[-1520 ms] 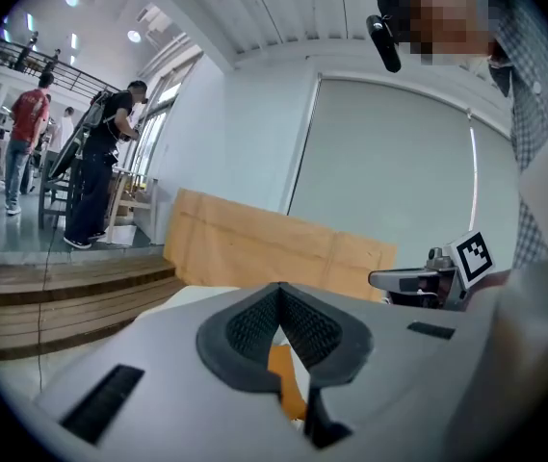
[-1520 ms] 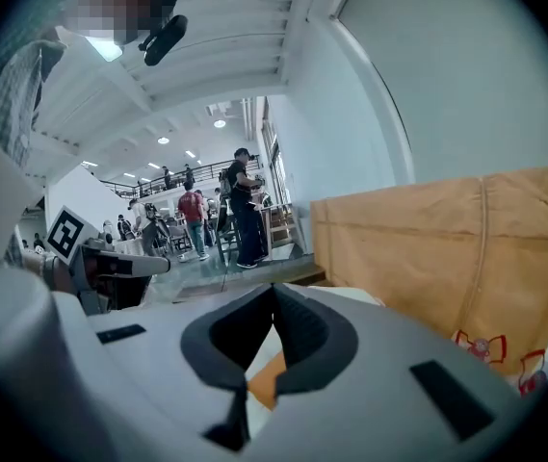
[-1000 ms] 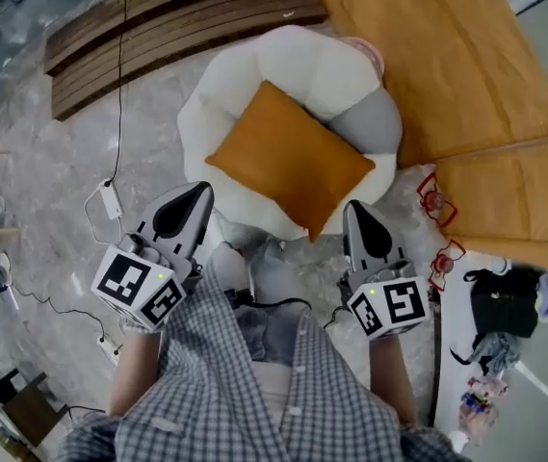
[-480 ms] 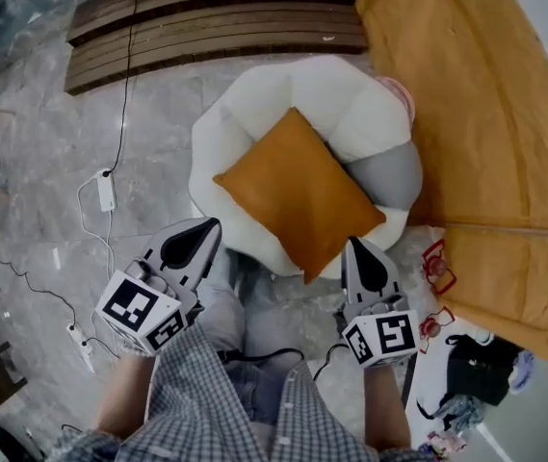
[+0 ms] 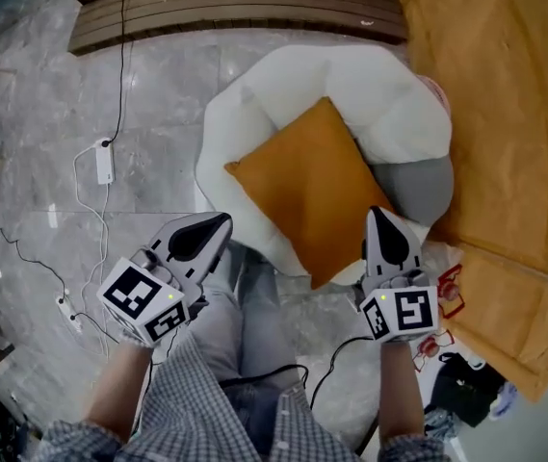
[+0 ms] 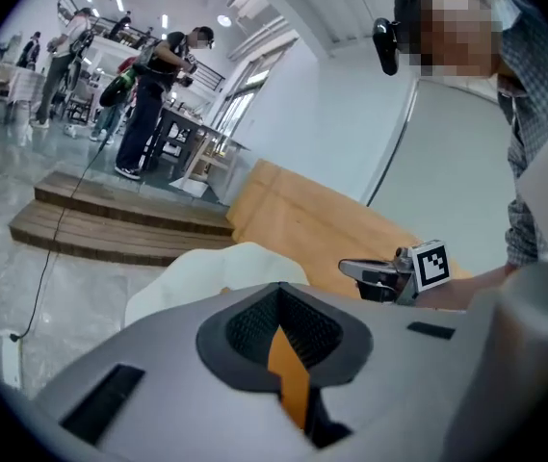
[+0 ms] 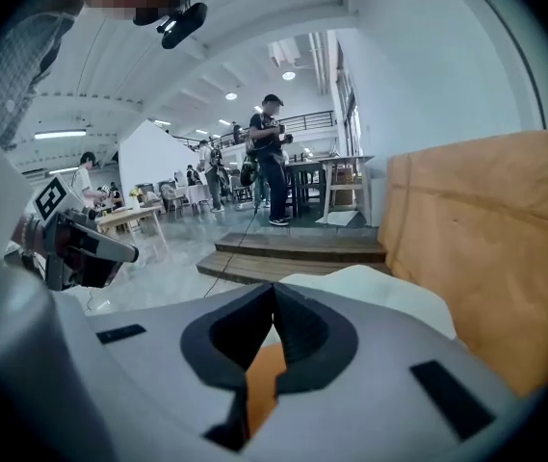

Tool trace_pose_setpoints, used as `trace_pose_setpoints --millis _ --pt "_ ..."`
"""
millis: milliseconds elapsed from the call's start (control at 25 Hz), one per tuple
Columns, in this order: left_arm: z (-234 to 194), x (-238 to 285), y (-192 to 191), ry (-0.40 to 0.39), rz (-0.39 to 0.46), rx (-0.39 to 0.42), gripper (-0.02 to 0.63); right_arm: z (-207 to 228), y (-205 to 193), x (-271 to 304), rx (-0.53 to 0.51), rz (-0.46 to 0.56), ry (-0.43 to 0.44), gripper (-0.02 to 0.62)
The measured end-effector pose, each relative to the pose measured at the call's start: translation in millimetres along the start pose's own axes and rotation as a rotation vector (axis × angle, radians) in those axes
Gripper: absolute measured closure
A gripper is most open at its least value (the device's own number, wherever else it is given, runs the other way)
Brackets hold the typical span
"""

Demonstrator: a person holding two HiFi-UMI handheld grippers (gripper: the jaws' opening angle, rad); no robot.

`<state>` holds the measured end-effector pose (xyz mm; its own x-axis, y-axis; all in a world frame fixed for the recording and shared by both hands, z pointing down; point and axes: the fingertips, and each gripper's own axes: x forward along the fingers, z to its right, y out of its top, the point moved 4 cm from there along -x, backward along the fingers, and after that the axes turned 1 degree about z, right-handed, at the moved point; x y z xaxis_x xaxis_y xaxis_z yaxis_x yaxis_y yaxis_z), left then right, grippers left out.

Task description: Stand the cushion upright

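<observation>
With left gripper (image 5: pixel 220 223) and right gripper (image 5: pixel 378 216) both closed and empty, a push could slide the flat orange fabric cushion (image 5: pixel 314 192) off the puffy white seat's (image 5: pixel 283 85) near edge

cushion (image 5: pixel 317 195): orange woven cloth, matt, smooth with a few soft creases.
chair (image 5: pixel 351 80): cream cloth, matt, padded and puffy; one grey cloth panel at its side.
sofa (image 5: pixel 505 94): tan-orange cloth, matt, with stitched seams.
floor (image 5: pixel 158 152): grey stone-look tiles, smooth, lightly glossy.
steps (image 5: pixel 235 8): dark brown wood slats, matt, grain showing.
left gripper (image 5: pixel 221 223): light grey plastic shell, smooth, matt.
right gripper (image 5: pixel 378 216): the same grey plastic, smooth, matt.
fingers (image 6: pixel 249 327): black ribbed lining, rubber-like, dull.
shirt (image 5: pixel 206 402): checked woven cloth, matt.
power strip (image 5: pixel 104 162): white plastic, smooth.
</observation>
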<state>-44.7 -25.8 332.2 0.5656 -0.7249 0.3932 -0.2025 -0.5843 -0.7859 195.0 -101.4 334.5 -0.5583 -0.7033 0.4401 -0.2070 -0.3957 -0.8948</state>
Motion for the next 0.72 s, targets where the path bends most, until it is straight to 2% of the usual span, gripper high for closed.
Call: trace_pose_setpoints --millis 320,440,560,720 --pt "-66.0 40.9 -37.2 0.022 -0.027 -0.193 0.603 18.9 -25.6 84.6 -0.041 -0.1 0.041 0.588" --pt "-92.7 53.8 -43.0 0.075 -0.008 -0.257 0.604 27.8 -31.4 117.2 -0.069 -0.159 0.062 0.585" --pt "-115.3 69.1 -52.2 0.102 -0.002 -0.303 0.59 36.2 -40.1 150.0 -0.091 -0.201 0.097 0.545" --pt "-140.2 89.1 -66.9 0.115 -0.016 -0.337 0.538 45.4 -58.4 193.0 -0.115 -0.258 0.126 0.499"
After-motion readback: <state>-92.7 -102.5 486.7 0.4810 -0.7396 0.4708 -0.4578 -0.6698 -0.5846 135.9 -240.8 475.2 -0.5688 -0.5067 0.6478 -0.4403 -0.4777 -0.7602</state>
